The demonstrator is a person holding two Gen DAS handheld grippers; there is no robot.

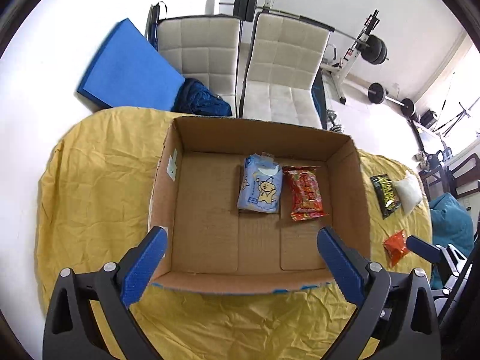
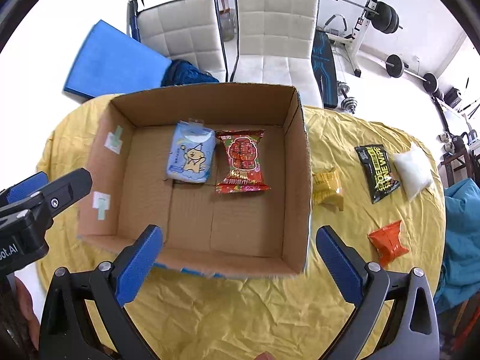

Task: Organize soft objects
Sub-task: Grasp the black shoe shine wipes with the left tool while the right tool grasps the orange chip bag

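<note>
An open cardboard box (image 1: 351, 180) (image 2: 297, 156) stands on a yellow cloth. Inside lie a light blue tissue pack (image 1: 260, 187) (image 2: 192, 157) and a red snack packet (image 1: 306, 192) (image 2: 243, 162), side by side. Right of the box lie a yellow packet (image 2: 327, 187), a black wipes pack (image 1: 385, 195) (image 2: 377, 172), a white pouch (image 1: 408, 192) (image 2: 412, 171) and an orange packet (image 1: 396, 247) (image 2: 388, 241). My left gripper (image 1: 243, 255) is open and empty over the box's near edge. My right gripper (image 2: 240, 255) is open and empty over the box's near right corner.
The yellow cloth (image 1: 96, 186) (image 2: 255, 315) covers a round table. Two white chairs (image 1: 279, 66) (image 2: 270, 30) stand behind it, with a blue mat (image 1: 126, 66) and gym weights (image 1: 375, 48). A teal cushion (image 2: 459, 240) sits at the right.
</note>
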